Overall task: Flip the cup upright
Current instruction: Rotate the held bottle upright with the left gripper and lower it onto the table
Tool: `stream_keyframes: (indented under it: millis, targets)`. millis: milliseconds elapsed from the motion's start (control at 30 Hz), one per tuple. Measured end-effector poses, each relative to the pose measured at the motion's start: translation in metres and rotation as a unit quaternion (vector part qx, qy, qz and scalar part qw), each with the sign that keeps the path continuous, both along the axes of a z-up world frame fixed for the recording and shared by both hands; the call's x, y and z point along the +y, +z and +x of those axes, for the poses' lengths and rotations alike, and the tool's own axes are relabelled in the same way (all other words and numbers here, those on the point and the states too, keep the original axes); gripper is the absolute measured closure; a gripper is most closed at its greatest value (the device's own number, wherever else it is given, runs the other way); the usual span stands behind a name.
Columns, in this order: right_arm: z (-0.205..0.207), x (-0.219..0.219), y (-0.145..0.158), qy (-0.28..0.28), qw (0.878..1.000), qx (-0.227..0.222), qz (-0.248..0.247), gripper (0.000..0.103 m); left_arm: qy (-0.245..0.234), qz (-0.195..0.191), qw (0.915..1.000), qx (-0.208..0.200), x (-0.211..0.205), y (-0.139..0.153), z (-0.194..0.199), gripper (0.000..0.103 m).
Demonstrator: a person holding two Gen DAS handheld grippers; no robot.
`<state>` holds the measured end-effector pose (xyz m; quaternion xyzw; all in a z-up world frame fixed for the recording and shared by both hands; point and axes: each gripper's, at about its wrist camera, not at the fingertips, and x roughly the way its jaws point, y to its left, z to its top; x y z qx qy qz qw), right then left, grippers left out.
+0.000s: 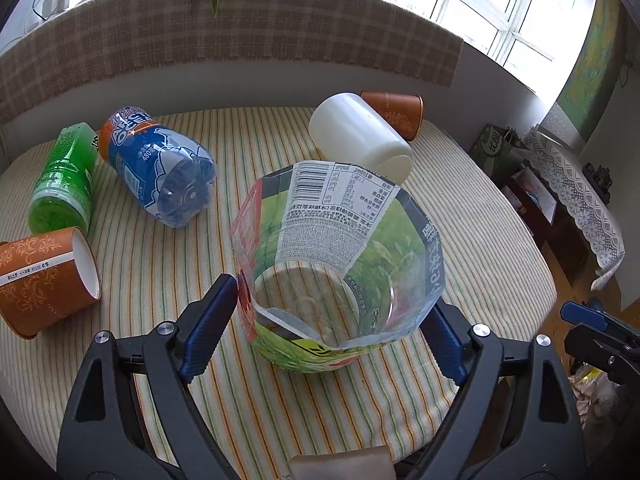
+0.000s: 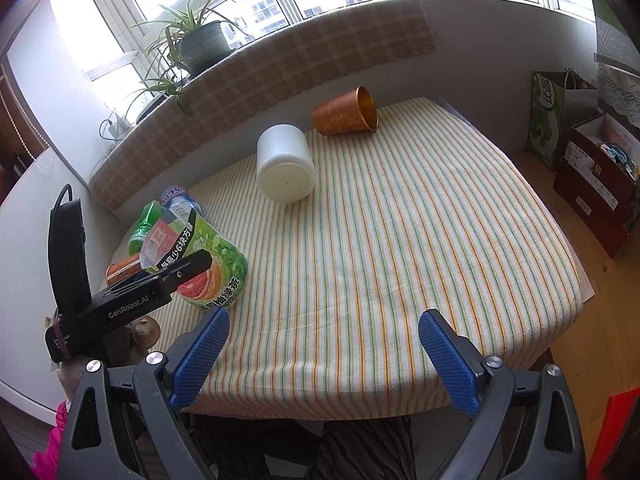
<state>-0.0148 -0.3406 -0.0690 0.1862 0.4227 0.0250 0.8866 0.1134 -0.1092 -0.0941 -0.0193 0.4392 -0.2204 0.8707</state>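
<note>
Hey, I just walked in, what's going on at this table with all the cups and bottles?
A person is working with two hand-held grippers. The left hand-held gripper has its fingers around a cut-open green tea bottle cup, which stands mouth-up on the striped tablecloth. The right hand-held gripper is open and holds nothing. A white cup and an orange cup lie on their sides further back.

On the striped cloth there are two orange paper cups [image 1: 44, 280] [image 1: 396, 112], one white cup [image 1: 362, 140] and three cut plastic bottle cups [image 1: 336, 276] [image 1: 160, 168] [image 1: 64, 180].
</note>
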Motion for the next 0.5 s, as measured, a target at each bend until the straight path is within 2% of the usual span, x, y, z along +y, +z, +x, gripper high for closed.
stream_keyframes:
  millis: [500]
  targets:
    - [0.004, 0.012, 0.004, 0.012, 1.000, -0.006, -0.014, 0.006, 0.009, -0.007, 0.9997, 0.024, 0.031, -0.011, -0.019, 0.012]
